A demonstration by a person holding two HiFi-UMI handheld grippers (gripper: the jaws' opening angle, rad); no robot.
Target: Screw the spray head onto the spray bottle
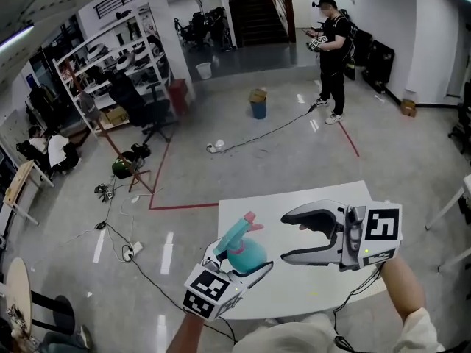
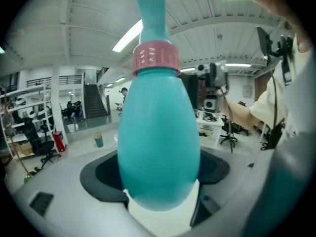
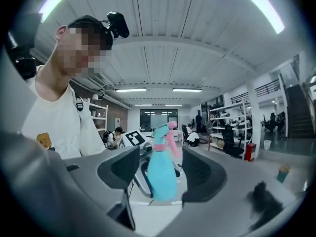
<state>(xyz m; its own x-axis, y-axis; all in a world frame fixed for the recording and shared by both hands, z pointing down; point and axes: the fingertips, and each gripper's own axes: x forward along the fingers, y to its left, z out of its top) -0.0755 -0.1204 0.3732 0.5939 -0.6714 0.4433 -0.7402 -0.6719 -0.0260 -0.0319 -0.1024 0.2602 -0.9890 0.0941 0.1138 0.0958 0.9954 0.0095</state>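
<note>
A teal spray bottle (image 1: 247,254) is held above the white table (image 1: 309,197), tilted, with my left gripper (image 1: 240,264) shut on its lower body. In the left gripper view the bottle (image 2: 158,147) fills the middle, with a pink collar (image 2: 156,58) at its neck and the teal spray head running up out of frame. The spray head (image 1: 243,229) with its pink trigger sits on top of the bottle. My right gripper (image 1: 288,237) hovers just right of the bottle, its jaws wide apart and empty. In the right gripper view the bottle (image 3: 162,174) stands beyond the open jaws.
A person (image 1: 331,50) stands at the far end of the room. A blue bin (image 1: 257,107) and cables lie on the floor, with shelves (image 1: 110,57) at the left. The table's far edge (image 1: 291,195) is close ahead.
</note>
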